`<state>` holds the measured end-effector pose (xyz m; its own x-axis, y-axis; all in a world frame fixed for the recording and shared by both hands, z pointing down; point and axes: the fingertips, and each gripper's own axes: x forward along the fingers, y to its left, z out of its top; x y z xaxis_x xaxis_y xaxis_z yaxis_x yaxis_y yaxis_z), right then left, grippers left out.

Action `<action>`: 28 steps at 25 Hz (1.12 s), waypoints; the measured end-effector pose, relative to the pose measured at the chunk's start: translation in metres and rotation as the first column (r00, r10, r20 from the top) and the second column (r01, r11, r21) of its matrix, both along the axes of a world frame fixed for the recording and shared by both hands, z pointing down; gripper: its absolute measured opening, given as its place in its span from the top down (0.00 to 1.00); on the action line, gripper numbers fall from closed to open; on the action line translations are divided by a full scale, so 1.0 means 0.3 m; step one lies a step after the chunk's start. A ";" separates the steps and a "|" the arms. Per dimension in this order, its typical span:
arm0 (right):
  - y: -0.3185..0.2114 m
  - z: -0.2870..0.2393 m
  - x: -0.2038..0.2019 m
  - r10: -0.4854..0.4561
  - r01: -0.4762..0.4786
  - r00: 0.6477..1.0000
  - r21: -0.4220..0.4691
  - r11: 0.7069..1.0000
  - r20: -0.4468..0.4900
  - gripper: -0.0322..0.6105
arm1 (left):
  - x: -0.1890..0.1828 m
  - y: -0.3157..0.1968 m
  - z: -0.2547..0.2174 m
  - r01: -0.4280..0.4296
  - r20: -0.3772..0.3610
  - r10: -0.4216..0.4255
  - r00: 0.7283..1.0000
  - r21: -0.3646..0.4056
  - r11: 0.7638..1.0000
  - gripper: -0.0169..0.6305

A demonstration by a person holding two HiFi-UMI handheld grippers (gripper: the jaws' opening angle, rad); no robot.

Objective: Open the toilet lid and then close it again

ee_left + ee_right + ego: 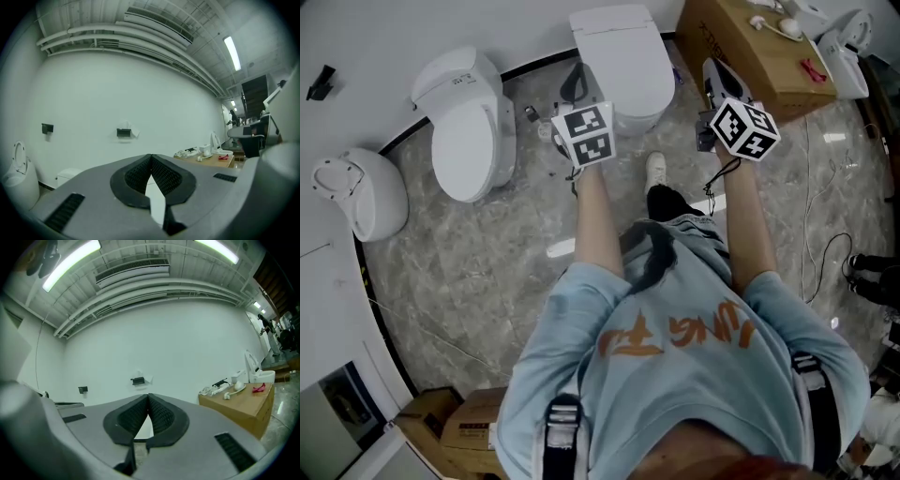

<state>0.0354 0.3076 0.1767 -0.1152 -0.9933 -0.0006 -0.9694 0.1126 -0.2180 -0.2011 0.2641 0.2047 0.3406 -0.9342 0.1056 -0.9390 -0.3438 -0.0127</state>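
Note:
A white toilet (621, 66) with its lid down stands against the wall straight ahead of me. My left gripper (574, 82) hangs at its left side, above the floor, and my right gripper (713, 73) hangs to its right, apart from it. Both point level at the white wall. In the left gripper view the left gripper (151, 157) has its black ribbed pads (137, 174) pressed together with nothing between them. The right gripper (148, 397) stands the same way in the right gripper view, shut and empty.
A second closed toilet (469, 122) and a third white fixture (356, 192) stand to the left. A cardboard box (759, 52) with small items on top is at the right, cables (825, 253) trail on the marble floor, and more boxes (459, 427) lie behind me.

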 end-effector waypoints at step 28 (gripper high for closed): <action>-1.138 0.104 0.372 -0.175 0.167 0.968 -0.060 0.984 -0.181 0.93 | 0.549 -0.965 0.139 0.006 -0.044 -0.010 0.999 -0.078 0.997 0.94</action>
